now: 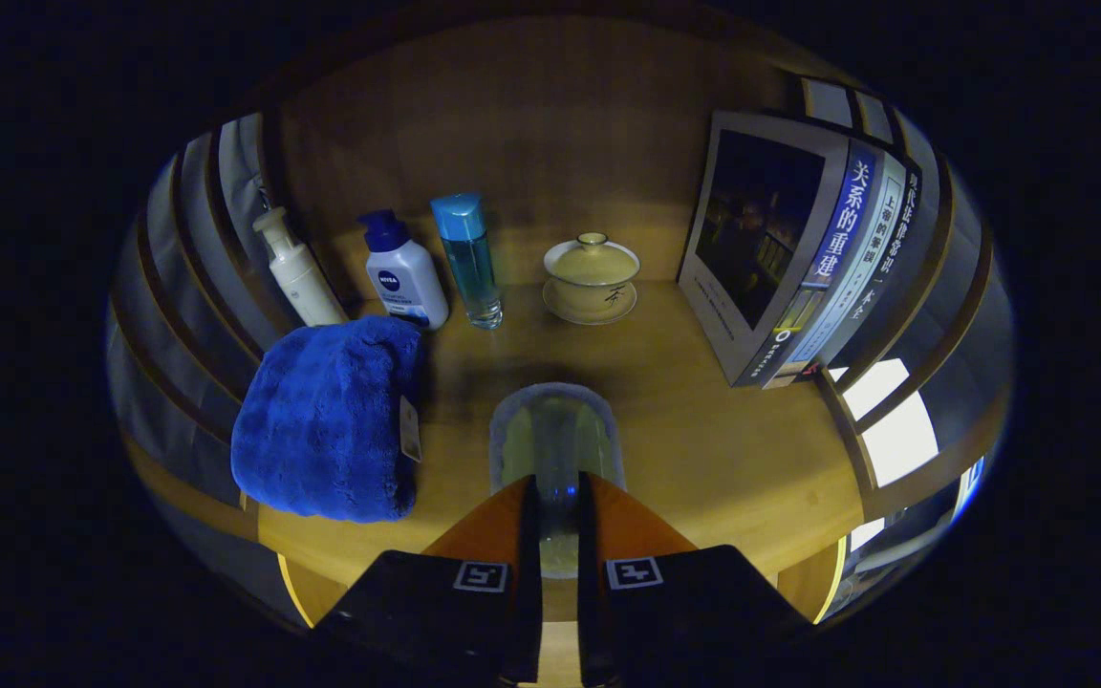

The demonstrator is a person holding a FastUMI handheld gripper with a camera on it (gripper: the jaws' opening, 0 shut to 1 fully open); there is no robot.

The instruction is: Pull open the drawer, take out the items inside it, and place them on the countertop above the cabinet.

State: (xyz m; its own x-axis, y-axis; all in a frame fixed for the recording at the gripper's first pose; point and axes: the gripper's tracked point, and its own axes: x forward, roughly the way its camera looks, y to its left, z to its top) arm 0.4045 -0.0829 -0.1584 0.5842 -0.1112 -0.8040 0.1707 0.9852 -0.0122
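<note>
My gripper (558, 483) hangs over the wooden countertop (703, 449), its two fingers close together. A clear glass cup (555, 430) with a pale rim is pinched between the fingers and reaches out just ahead of them, low over the wood. A folded blue towel (331, 420) lies on the countertop just left of the fingers. I cannot tell whether the cup's base touches the surface.
Along the back wall stand a white pump bottle (297, 272), a white bottle with a dark blue cap (404, 272), a clear bottle with a blue cap (467, 260) and a lidded tea bowl on a saucer (592, 277). Books (799, 248) lean upright at the right. Slatted sides flank the shelf.
</note>
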